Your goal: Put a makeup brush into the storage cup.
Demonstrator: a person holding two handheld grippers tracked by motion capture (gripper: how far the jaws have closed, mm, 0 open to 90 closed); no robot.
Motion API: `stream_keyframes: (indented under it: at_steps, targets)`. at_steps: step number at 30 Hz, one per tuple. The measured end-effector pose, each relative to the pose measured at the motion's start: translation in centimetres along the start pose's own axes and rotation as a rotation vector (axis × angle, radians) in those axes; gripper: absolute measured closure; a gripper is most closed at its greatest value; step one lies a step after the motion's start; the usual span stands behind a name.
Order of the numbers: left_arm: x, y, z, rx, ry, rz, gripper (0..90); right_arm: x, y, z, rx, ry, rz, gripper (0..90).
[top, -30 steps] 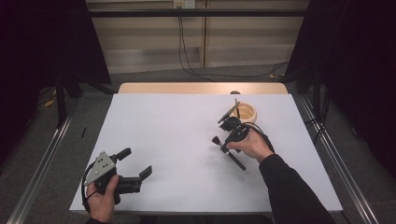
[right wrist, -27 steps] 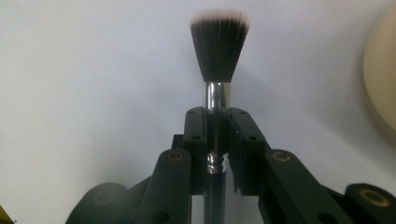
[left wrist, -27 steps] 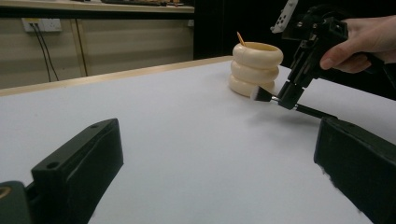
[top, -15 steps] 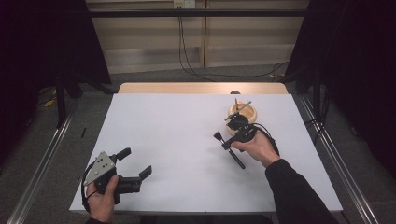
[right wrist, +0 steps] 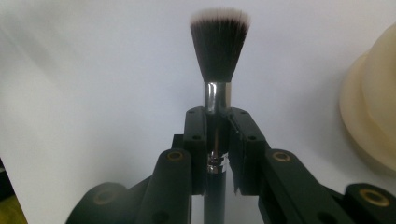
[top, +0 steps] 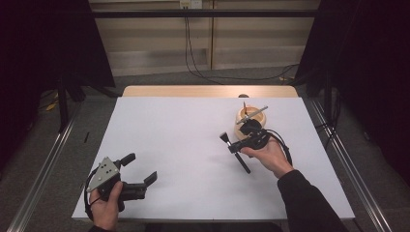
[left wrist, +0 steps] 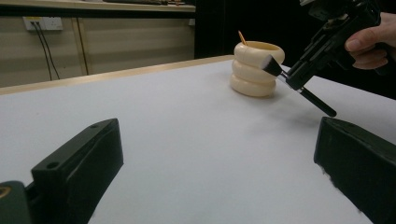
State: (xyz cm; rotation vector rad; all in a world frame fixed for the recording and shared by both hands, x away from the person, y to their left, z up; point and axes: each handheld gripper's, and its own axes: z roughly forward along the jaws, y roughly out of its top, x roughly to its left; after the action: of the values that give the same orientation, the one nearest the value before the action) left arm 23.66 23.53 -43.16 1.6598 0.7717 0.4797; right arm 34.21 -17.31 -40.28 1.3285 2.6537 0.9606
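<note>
Right gripper (top: 236, 144) clamped on makeup brush (right wrist: 218, 70) just beside cream holder (left wrist: 254, 69); risks knocking holder over; left gripper (top: 142, 170) gaping, idle.

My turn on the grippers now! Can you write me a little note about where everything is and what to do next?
Right gripper: shut on the makeup brush, clamped just below its metal collar, held above the table beside the cream holder.
Left gripper: open, holding nothing, resting near the front left corner.
Holder: stands at the far right of the table and already has thin tools sticking out of it.
Done: brush picked up.
Left, probably: lift the brush over the holder, lower it in, then open the jaws.
</note>
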Motion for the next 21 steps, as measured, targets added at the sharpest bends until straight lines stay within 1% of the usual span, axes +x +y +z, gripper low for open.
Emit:
stream_keyframes:
  at_steps: [1, 6, 7, 8, 9, 11, 13, 14, 15, 16, 18, 20, 21]
  targets:
    - [0.0, 0.0, 0.0, 0.0, -0.001, 0.0, 1.4, 0.0, 0.0, -0.1, -0.012, -0.002, -0.007, 78.4]
    - [0.1, 0.0, 0.0, -0.002, -0.013, 0.001, 1.4, -0.1, -0.1, -0.6, -0.074, -0.011, 0.002, 78.4]
    - [0.1, 0.0, 0.0, 0.002, -0.01, 0.004, 1.4, -0.2, -0.2, -0.6, -0.097, -0.009, -0.006, 78.4]
    - [0.1, 0.0, 0.0, 0.0, -0.007, -0.001, 1.4, -0.1, -0.2, -0.8, -0.101, -0.011, 0.004, 78.4]
    - [0.1, 0.0, 0.0, 0.0, -0.008, -0.001, 1.4, -0.2, -0.2, -0.9, -0.117, -0.01, -0.003, 78.4]
    - [0.0, 0.0, 0.0, -0.001, -0.005, -0.002, 1.4, -0.1, -0.3, -1.0, -0.14, -0.015, -0.001, 78.4]
    - [0.0, 0.0, 0.0, 0.0, -0.002, -0.002, 1.4, -0.1, -0.4, -1.1, -0.158, -0.026, -0.002, 78.4]
    - [0.1, 0.0, 0.0, 0.0, -0.006, -0.001, 1.4, -0.1, -0.4, -1.1, -0.167, -0.029, -0.007, 78.4]
    - [0.1, 0.0, -0.1, 0.001, -0.015, 0.003, 1.4, -0.2, -0.5, -1.2, -0.188, -0.038, -0.006, 78.5]
    - [0.1, 0.0, 0.0, 0.0, -0.011, 0.004, 1.4, -0.2, -0.6, -1.3, -0.202, -0.032, -0.003, 78.4]
    - [0.1, 0.0, 0.0, 0.0, -0.007, -0.001, 1.4, -0.3, -0.8, -1.4, -0.227, -0.039, -0.001, 78.4]
    - [0.0, 0.0, 0.0, 0.0, -0.002, -0.001, 1.4, -0.4, -1.0, -1.5, -0.248, -0.032, 0.002, 78.5]
    - [0.0, 0.0, 0.0, 0.0, -0.004, -0.002, 1.4, -0.4, -1.1, -1.6, -0.259, -0.038, 0.007, 78.4]
